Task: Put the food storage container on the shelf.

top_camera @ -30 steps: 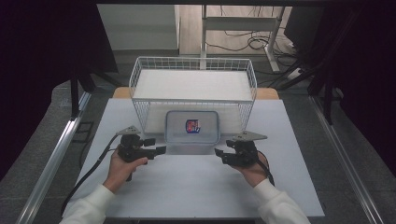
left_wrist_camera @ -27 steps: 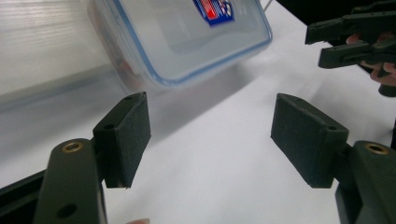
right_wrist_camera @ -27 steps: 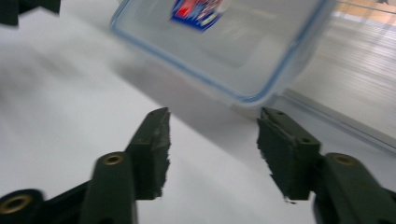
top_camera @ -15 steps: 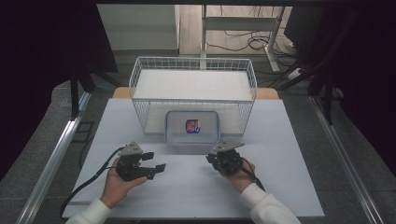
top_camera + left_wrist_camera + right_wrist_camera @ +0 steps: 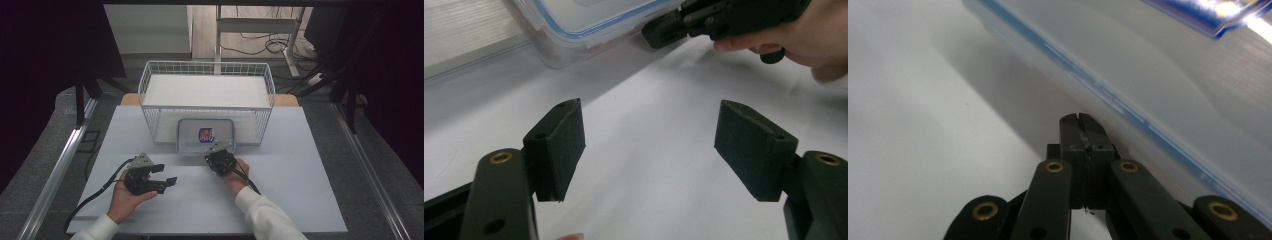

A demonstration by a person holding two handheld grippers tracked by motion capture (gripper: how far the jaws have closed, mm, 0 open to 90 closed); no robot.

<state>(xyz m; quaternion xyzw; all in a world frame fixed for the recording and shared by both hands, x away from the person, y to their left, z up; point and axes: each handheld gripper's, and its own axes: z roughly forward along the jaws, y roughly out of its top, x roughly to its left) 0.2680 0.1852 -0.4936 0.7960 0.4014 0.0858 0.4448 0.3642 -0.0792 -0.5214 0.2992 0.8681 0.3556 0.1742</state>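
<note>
White table [image 5: 310,170] | wire basket [image 5: 207,75] at rear | dark room

A wire basket [image 5: 150,90] stands at the far middle of the table [image 5: 310,170]. A lidded box [image 5: 190,137] lies just before the basket's near wall, with a packet [image 5: 206,134] inside. The right gripper [image 5: 216,156] sits at the box's near right edge, apparently touching it. The left gripper [image 5: 167,174] rests well to the left, nearer the person, apart from the box.
</note>
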